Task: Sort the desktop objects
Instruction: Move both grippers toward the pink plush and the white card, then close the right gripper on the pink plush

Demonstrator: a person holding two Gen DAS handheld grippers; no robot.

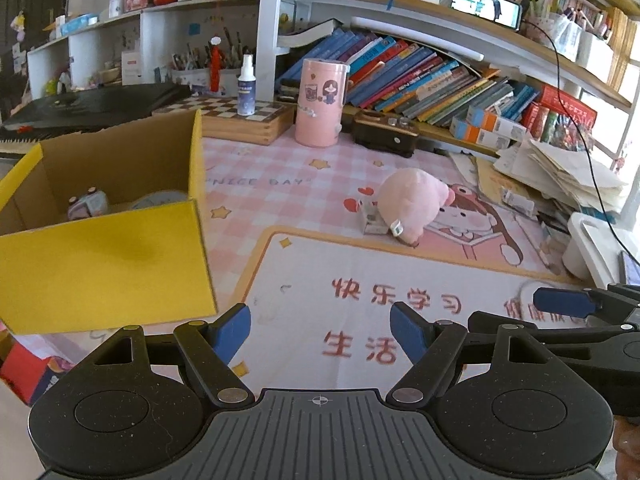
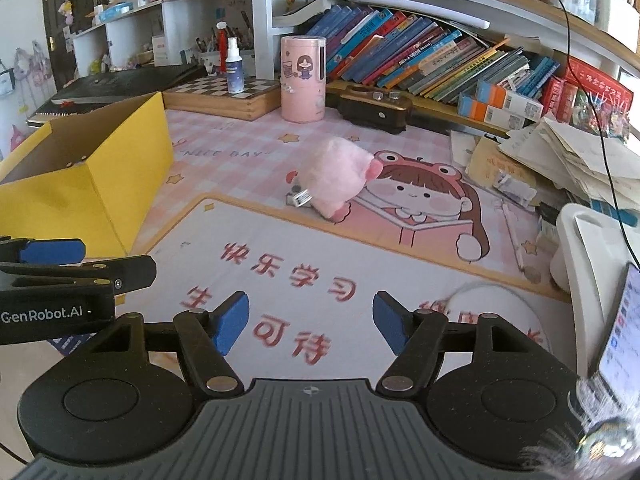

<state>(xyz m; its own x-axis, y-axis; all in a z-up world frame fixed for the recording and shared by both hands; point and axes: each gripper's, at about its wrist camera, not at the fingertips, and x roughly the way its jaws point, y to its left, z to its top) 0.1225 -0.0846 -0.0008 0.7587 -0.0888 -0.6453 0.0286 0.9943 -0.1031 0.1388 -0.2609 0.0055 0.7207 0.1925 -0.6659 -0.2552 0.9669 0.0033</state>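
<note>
A pink plush toy (image 1: 412, 202) (image 2: 334, 178) lies on the patterned desk mat (image 1: 320, 264) (image 2: 280, 240), partly over a small white box (image 1: 372, 220) (image 2: 298, 199). An open yellow cardboard box (image 1: 104, 256) (image 2: 96, 188) stands at the left; inside it I see a small pouch (image 1: 86, 204) and a pale round item. My left gripper (image 1: 320, 330) is open over the mat's near part, nothing between its blue pads. My right gripper (image 2: 310, 324) is also open and empty, beside the left one. Both are well short of the plush.
A pink cylinder (image 1: 320, 102) (image 2: 302, 78), a spray bottle (image 1: 245, 86) on a chessboard box, and a dark device (image 1: 384, 134) stand at the back. Leaning books fill the shelf. A paper pile (image 1: 560, 176), white container (image 2: 588, 248) and phone (image 2: 620, 320) crowd the right.
</note>
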